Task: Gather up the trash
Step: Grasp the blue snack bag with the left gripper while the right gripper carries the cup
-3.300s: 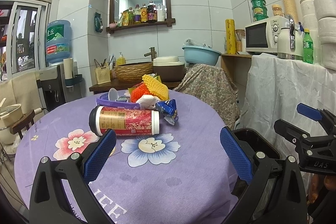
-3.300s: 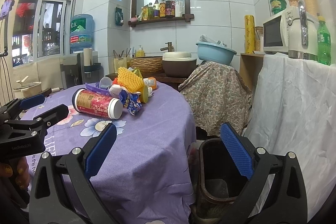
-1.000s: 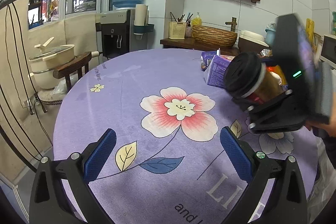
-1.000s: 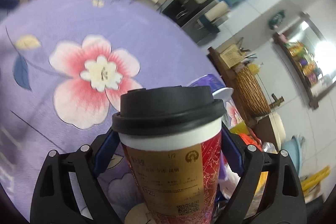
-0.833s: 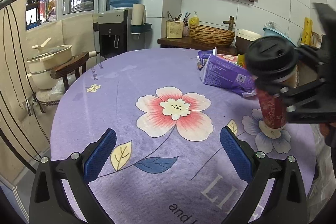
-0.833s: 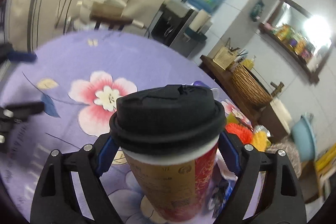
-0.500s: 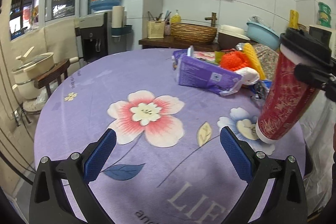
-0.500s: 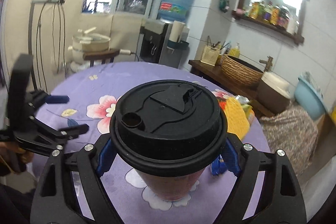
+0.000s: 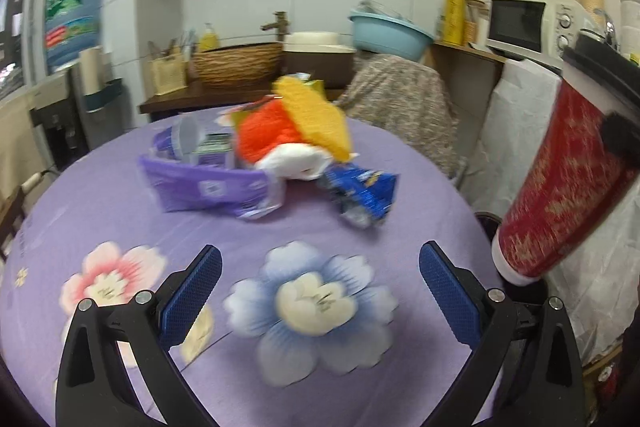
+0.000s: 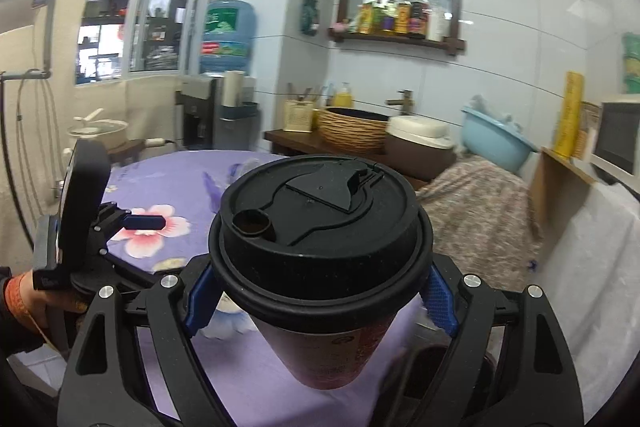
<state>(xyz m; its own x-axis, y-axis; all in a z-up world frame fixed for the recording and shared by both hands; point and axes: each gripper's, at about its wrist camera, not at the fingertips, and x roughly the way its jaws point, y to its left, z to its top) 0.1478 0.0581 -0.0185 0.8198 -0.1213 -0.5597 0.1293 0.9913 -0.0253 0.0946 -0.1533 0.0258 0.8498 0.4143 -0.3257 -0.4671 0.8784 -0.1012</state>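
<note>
At three o'clock off table (image 9: 100, 203) edge: red paper cup (image 9: 560, 179), lidded, clamped in right gripper (image 10: 320, 301), above dark bin (image 9: 486, 219). Left gripper (image 9: 318, 291) spread, empty. Advised: centre over bin before releasing; keep upright against spills.

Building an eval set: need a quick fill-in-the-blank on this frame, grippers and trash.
1. The right gripper is shut on a red paper ____ with a black lid.
2. The left gripper is ____ and holds nothing.
3. The trash pile lies on a ____ tablecloth.
4. The wrapper nearest the pile's right edge is ____.

Missing: cup; open; purple; blue
</note>
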